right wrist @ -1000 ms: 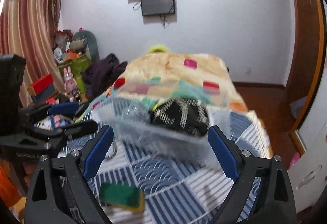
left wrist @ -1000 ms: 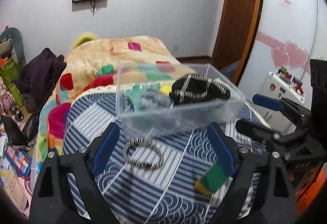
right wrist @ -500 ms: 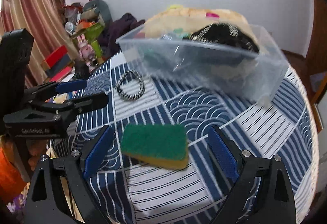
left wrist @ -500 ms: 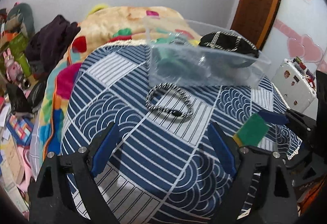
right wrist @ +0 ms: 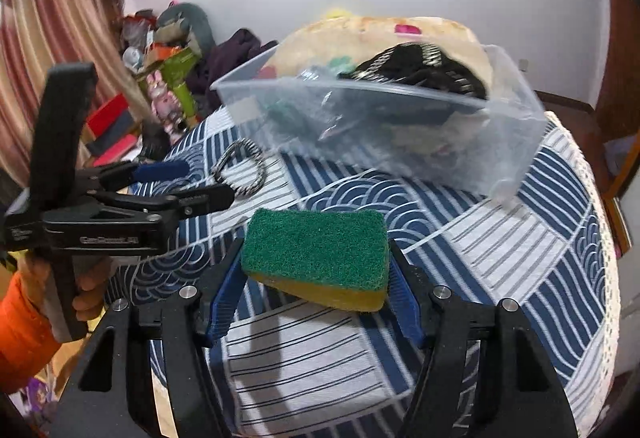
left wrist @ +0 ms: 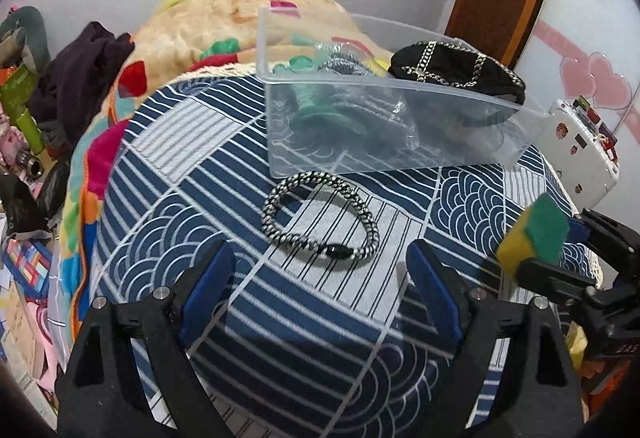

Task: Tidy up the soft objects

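Left wrist view: the left gripper (left wrist: 316, 278) hangs with jaws spread wide; a braided black-and-white loop (left wrist: 320, 221) lies on the blue patterned cloth (left wrist: 168, 174) just ahead, between them.

Right wrist view: the right gripper (right wrist: 316, 280) pinches a sponge (right wrist: 316, 256), green scouring top over yellow, raised between its jaws.

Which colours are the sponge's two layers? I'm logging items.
The rectangular sponge has a green scouring top over a yellow base, clearest in the right wrist view.

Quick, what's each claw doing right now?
Left gripper: open, holding nothing, above the braided band.
Right gripper: closed on the green and yellow sponge.
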`<state>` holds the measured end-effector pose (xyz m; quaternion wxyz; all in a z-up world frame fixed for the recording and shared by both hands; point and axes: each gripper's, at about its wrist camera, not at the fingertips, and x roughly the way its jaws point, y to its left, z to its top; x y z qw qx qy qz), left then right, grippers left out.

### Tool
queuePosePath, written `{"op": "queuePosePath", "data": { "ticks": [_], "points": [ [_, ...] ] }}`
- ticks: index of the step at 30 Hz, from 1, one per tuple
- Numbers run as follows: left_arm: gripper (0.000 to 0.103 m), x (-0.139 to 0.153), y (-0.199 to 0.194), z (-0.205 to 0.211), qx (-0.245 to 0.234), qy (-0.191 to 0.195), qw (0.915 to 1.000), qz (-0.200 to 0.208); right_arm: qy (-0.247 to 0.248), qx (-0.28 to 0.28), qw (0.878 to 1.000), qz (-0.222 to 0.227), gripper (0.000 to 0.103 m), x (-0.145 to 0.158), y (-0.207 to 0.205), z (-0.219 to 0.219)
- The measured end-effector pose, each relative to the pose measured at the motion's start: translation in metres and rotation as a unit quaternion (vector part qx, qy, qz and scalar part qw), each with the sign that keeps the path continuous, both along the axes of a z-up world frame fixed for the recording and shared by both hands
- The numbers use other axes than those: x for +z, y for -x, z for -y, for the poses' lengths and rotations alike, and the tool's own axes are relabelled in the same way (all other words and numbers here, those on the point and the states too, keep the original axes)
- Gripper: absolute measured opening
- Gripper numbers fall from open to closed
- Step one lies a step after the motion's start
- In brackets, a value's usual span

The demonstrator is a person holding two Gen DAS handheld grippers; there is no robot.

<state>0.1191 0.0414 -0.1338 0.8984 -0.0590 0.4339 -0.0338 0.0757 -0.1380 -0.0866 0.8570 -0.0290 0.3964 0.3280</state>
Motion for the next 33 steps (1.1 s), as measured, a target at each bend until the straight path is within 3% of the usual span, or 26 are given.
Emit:
{"op": "queuePosePath", "data": {
  "ticks": [3,5,8,10,16,27,33],
  "points": [
    [0.087,-0.002,-0.006,0.005,-0.007,-0.016,0.9998,0.01,-0.01,-0.011,1.0,-0.004,0.062,-0.001,-0.002,0.008],
    [0.079,-0.003,-0.007,0.009,-0.015,-0.023,0.9996,0.012,-0.023,-0.009,1.0,-0.018,0.062,-0.004,-0.004,0.011],
    [0.062,-0.005,-0.004,0.016,-0.02,-0.043,0.9987,0.02,-0.027,-0.013,0.999,-0.02,0.062,-0.004,-0.003,0.011],
    [0.044,-0.005,-0.001,0.02,-0.028,-0.051,0.998,0.026,-0.028,-0.016,0.999,-0.017,0.062,-0.002,-0.003,0.013],
    [0.014,-0.003,0.013,0.028,-0.049,-0.053,0.9966,0.041,-0.028,-0.023,0.999,-0.009,0.062,0.002,-0.006,0.019],
    [0.008,0.03,0.03,0.026,-0.046,-0.038,0.9948,0.083,-0.041,-0.043,0.998,0.016,0.062,0.018,-0.016,0.027],
    [0.008,0.032,0.031,0.02,-0.04,-0.029,0.9955,0.081,-0.05,-0.049,0.997,0.035,0.062,0.028,-0.018,0.03]
  ]
}}
